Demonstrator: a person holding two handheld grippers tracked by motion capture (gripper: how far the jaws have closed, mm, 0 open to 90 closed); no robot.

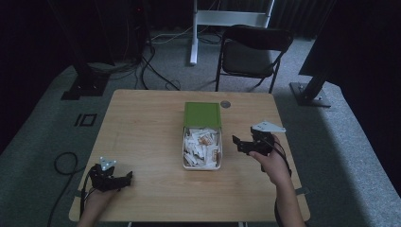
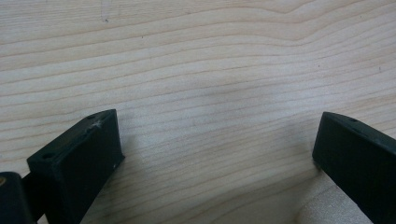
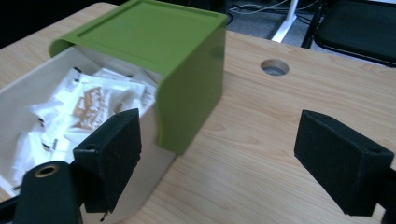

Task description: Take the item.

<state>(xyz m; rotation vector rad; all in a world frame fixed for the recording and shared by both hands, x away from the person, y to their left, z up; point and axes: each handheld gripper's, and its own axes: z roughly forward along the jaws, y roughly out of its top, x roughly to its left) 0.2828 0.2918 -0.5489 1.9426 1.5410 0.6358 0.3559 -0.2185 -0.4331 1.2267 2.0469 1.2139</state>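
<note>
A white drawer box (image 1: 202, 166) (image 3: 28, 86) sits mid-table, pulled out of its green sleeve (image 1: 202, 115) (image 3: 154, 35) and heaped with several white paper packets (image 1: 201, 145) (image 3: 88, 105). My right gripper (image 1: 242, 143) (image 3: 219, 158) hovers just right of the box, open, nothing between its jaws. My left gripper (image 1: 124, 178) (image 2: 215, 154) rests low at the table's front left, open over bare wood.
The wooden table (image 1: 146, 127) has a round cable hole (image 1: 225, 104) (image 3: 274, 67) behind the green sleeve. A black folding chair (image 1: 253, 49) stands beyond the far edge. Cables lie on the grey carpet at left.
</note>
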